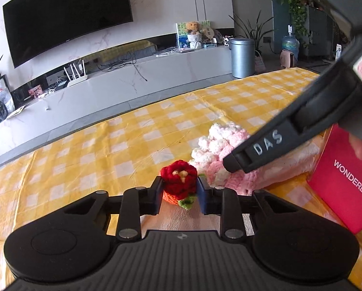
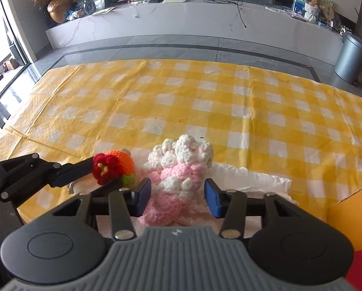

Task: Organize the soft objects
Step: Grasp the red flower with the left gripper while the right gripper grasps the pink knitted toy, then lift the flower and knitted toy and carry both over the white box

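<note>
My left gripper (image 1: 179, 191) is shut on a small crocheted toy (image 1: 179, 181), red flower on an orange body with a green leaf. The toy also shows in the right wrist view (image 2: 113, 168), held by the left gripper (image 2: 103, 177) at the left. A pink and white crocheted bouquet (image 2: 178, 177) lies on a white folded cloth (image 2: 251, 179). My right gripper (image 2: 177, 194) is open, its jaws on either side of the bouquet, apart from it. The bouquet shows in the left wrist view (image 1: 215, 150) partly behind the right gripper (image 1: 236, 162).
A yellow and white checked tablecloth (image 2: 205, 101) covers the table. A red WONDERLAB box (image 1: 345, 181) stands at the right. An orange box edge (image 2: 355, 206) shows at the right. A TV console and a grey bin (image 2: 350, 58) stand beyond the table.
</note>
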Demonstrator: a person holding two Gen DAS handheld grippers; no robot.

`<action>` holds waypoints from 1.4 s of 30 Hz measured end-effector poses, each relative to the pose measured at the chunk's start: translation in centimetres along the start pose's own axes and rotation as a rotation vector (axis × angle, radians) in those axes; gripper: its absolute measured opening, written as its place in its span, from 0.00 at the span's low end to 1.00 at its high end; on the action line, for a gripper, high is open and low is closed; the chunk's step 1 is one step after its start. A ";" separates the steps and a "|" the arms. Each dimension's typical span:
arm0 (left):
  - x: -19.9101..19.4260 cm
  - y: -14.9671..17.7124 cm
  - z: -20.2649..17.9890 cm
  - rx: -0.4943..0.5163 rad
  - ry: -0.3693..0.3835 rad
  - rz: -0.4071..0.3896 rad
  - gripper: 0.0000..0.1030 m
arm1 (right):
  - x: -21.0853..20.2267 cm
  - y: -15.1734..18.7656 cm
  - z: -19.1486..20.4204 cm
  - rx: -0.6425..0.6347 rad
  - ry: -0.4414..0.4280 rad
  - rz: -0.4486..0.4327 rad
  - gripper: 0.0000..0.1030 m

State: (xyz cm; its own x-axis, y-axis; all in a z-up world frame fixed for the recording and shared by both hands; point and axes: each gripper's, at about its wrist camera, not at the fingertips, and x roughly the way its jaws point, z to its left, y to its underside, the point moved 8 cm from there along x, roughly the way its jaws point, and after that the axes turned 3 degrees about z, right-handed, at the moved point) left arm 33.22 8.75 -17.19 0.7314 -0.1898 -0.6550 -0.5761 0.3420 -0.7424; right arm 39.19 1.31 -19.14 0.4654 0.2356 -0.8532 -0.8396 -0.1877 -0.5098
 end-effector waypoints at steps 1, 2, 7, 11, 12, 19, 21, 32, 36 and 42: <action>-0.4 0.1 0.2 -0.005 -0.008 0.007 0.31 | 0.1 0.2 0.2 -0.008 0.001 0.004 0.35; -0.7 0.1 0.3 -0.018 -0.017 0.011 0.31 | 0.0 0.3 0.4 -0.014 0.003 -0.001 0.31; -3.6 0.8 1.0 -0.090 -0.021 0.035 0.31 | -2.2 0.6 1.3 -0.032 -0.020 -0.039 0.26; -6.2 1.5 1.1 -0.172 -0.017 0.061 0.31 | -4.7 2.5 2.7 -0.065 -0.065 -0.047 0.24; -6.9 1.7 1.0 -0.186 -0.017 0.065 0.31 | -5.3 3.3 2.9 -0.061 -0.073 -0.045 0.24; -10.7 3.9 -0.6 -0.282 0.008 0.106 0.31 | -8.5 9.7 3.6 0.016 -0.127 -0.045 0.21; -11.7 4.5 -1.1 -0.307 0.009 0.114 0.31 | -9.8 11.1 3.6 0.038 -0.143 -0.057 0.20; -17.0 5.6 -5.4 -0.352 0.011 0.107 0.31 | -17.9 16.9 2.1 0.107 -0.151 -0.171 0.20; -18.4 5.5 -7.9 -0.344 0.030 0.099 0.31 | -20.4 18.6 0.6 0.148 -0.151 -0.214 0.20; -20.0 3.8 -11.5 -0.274 0.041 0.057 0.31 | -23.7 20.5 -2.0 0.198 -0.143 -0.282 0.20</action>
State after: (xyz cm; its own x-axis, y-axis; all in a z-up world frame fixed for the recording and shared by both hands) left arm 12.20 3.25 -8.53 0.6828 -0.2164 -0.6978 -0.6971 0.0929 -0.7109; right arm 11.47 -10.04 -9.60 0.6536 0.3855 -0.6513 -0.7287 0.0883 -0.6791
